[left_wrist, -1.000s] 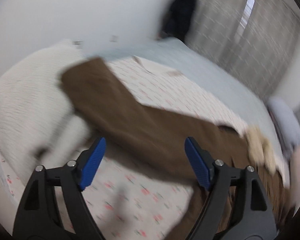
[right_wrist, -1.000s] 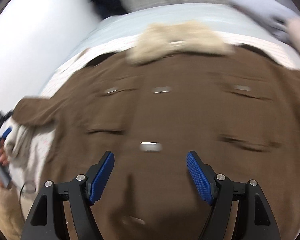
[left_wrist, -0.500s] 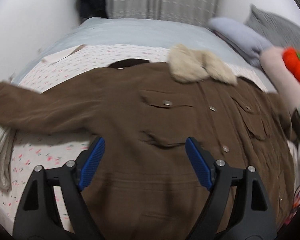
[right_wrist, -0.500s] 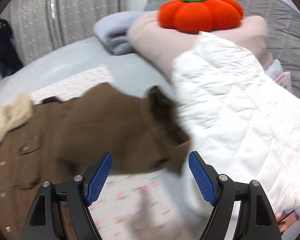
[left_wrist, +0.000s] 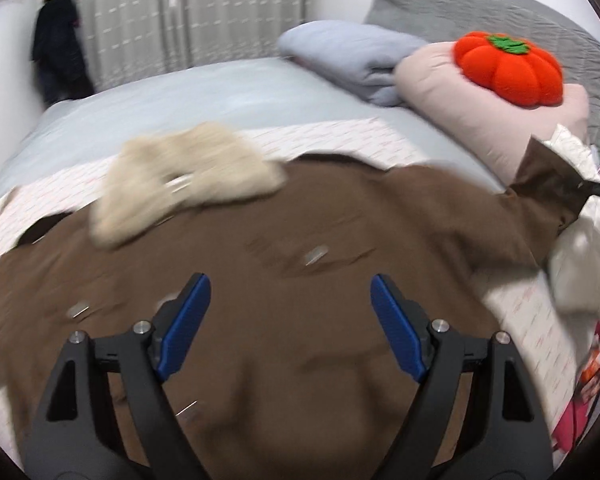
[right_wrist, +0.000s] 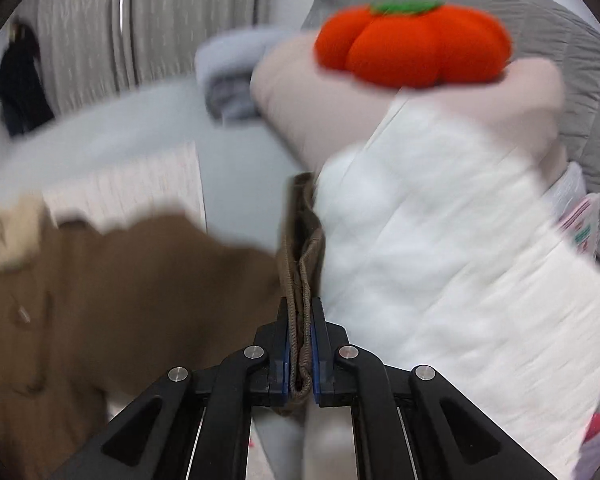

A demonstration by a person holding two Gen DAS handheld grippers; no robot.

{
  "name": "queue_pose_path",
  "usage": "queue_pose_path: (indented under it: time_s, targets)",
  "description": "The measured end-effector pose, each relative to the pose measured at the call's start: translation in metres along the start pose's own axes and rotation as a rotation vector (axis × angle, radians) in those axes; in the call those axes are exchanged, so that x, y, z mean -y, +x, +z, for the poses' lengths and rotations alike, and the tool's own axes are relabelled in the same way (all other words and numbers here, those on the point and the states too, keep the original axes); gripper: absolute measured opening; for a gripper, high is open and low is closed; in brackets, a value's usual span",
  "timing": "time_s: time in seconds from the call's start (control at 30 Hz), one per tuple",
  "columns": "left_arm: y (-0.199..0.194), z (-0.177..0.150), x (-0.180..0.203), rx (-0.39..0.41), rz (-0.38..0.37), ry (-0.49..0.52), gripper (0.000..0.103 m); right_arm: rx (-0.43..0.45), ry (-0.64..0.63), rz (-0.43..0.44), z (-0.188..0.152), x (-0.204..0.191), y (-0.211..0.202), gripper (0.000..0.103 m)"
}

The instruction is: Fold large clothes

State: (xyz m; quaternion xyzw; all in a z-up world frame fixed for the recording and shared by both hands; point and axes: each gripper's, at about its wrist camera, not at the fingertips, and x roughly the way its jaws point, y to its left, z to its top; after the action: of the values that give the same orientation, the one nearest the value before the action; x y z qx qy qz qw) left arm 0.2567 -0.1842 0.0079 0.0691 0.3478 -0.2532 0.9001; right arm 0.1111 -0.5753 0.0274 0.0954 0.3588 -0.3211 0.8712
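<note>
A large brown jacket [left_wrist: 284,288] with a cream fleece collar [left_wrist: 188,184] lies front up on the bed. My left gripper [left_wrist: 290,300] is open and hovers over its chest. My right gripper [right_wrist: 300,320] is shut on the cuff of the jacket's right sleeve [right_wrist: 302,240], lifted beside a white quilted duvet [right_wrist: 440,260]. In the left wrist view that sleeve end [left_wrist: 548,184] is raised at the far right, pinched by the other gripper's tip. The jacket body [right_wrist: 100,300] shows at the left of the right wrist view.
The bed has a floral sheet [left_wrist: 340,136] and a pale blue cover [left_wrist: 180,100]. A pink pillow [left_wrist: 480,112] with an orange pumpkin cushion [left_wrist: 508,68], a folded grey blanket [left_wrist: 352,52] and the white duvet [left_wrist: 580,264] lie at the right. Curtains [left_wrist: 180,12] hang behind.
My right gripper closed on the sleeve cuff and lifted it. My left gripper swung right from the left sleeve to over the jacket's chest, staying open.
</note>
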Motion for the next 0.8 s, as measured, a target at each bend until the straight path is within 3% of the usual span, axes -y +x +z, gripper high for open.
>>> queue_pose_path:
  time_s: [0.13, 0.2, 0.27, 0.33, 0.4, 0.43, 0.47, 0.53, 0.63, 0.67, 0.73, 0.8]
  targets:
    - [0.054, 0.034, 0.055, 0.006, -0.108, -0.071, 0.059, 0.098, 0.110, 0.088, 0.036, 0.056, -0.035, 0.007]
    - [0.075, 0.040, 0.078, -0.009, -0.166, -0.105, 0.049, 0.121, 0.143, 0.106, 0.038, 0.078, -0.049, 0.007]
    - [0.104, 0.038, 0.111, -0.054, -0.240, -0.127, 0.045, 0.129, 0.177, 0.143, 0.038, 0.092, -0.050, 0.007]
    - [0.139, 0.024, 0.143, -0.149, -0.322, -0.124, 0.040, 0.130, 0.200, 0.183, 0.029, 0.102, -0.047, 0.007]
    - [0.168, 0.008, 0.161, -0.236, -0.330, -0.099, 0.038, 0.134, 0.200, 0.202, 0.021, 0.104, -0.046, 0.007]
    - [0.169, 0.005, 0.171, -0.185, -0.304, -0.045, 0.038, 0.130, 0.199, 0.227, 0.016, 0.102, -0.044, 0.007]
    - [0.169, 0.007, 0.174, -0.193, -0.294, -0.026, 0.038, 0.115, 0.200, 0.255, 0.017, 0.099, -0.037, 0.007]
    - [0.166, 0.013, 0.173, -0.225, -0.308, -0.018, 0.039, 0.133, 0.160, 0.220, 0.015, 0.091, -0.041, 0.007]
    - [0.152, 0.017, 0.156, -0.265, -0.347, -0.063, 0.042, 0.156, 0.152, 0.261, 0.025, 0.084, -0.050, 0.007]
    - [0.145, 0.019, 0.151, -0.271, -0.350, -0.080, 0.046, 0.170, 0.146, 0.278, 0.030, 0.080, -0.056, 0.007]
    - [0.123, 0.023, 0.135, -0.264, -0.320, -0.113, 0.072, 0.196, 0.130, 0.312, 0.040, 0.066, -0.072, 0.007]
    - [0.104, 0.028, 0.120, -0.234, -0.276, -0.136, 0.075, 0.212, 0.112, 0.345, 0.046, 0.051, -0.086, 0.007]
